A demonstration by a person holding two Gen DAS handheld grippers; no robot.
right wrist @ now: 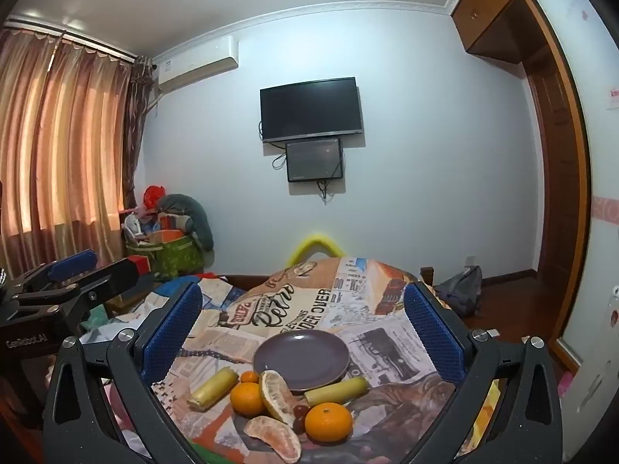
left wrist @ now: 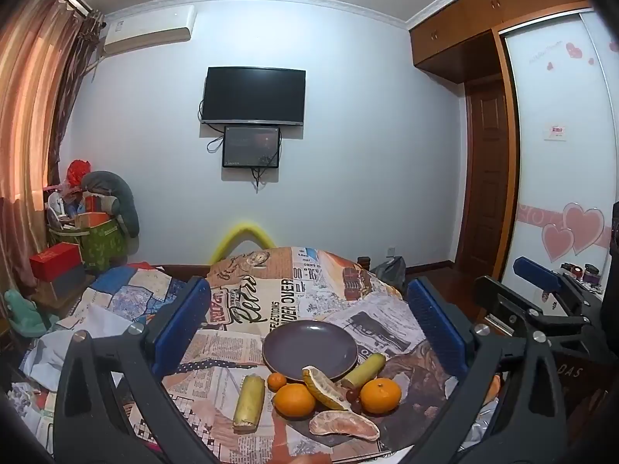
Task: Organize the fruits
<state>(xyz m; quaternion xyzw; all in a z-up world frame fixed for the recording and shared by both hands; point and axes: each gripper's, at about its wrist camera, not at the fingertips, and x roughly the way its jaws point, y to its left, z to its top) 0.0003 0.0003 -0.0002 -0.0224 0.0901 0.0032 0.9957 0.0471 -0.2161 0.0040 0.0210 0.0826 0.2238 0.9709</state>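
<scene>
1. A round, matte purple plate [left wrist: 309, 350] sat bare on a newspaper-print cloth [left wrist: 251, 305] draped over the table.
2. The fruit lay in a cluster at the plate's near edge, all on the cloth: two large oranges, smooth and round, one on the left [left wrist: 294, 400] and one on the right [left wrist: 380, 395].
3. One small tangerine [left wrist: 277, 381] sat just beside the left orange.
4. Two pale yellow-green cylindrical stalk pieces (sugarcane, by the look) lay there: one off to the left [left wrist: 249, 403], one touching the plate's rim [left wrist: 363, 370].
5. Two peeled citrus wedges, pithy and rough: one leaning against the plate [left wrist: 324, 388], one flat and nearest the cameras [left wrist: 343, 425].
6. Small dark red fruits [left wrist: 353, 396] nestled between the wedges; their count could not be told.
7. The left gripper [left wrist: 309, 332] had its blue ribbed pads [left wrist: 182, 324] spread wide, holding nothing.
8. The right gripper [right wrist: 305, 332] was likewise wide apart and empty, above the cluster.
</scene>
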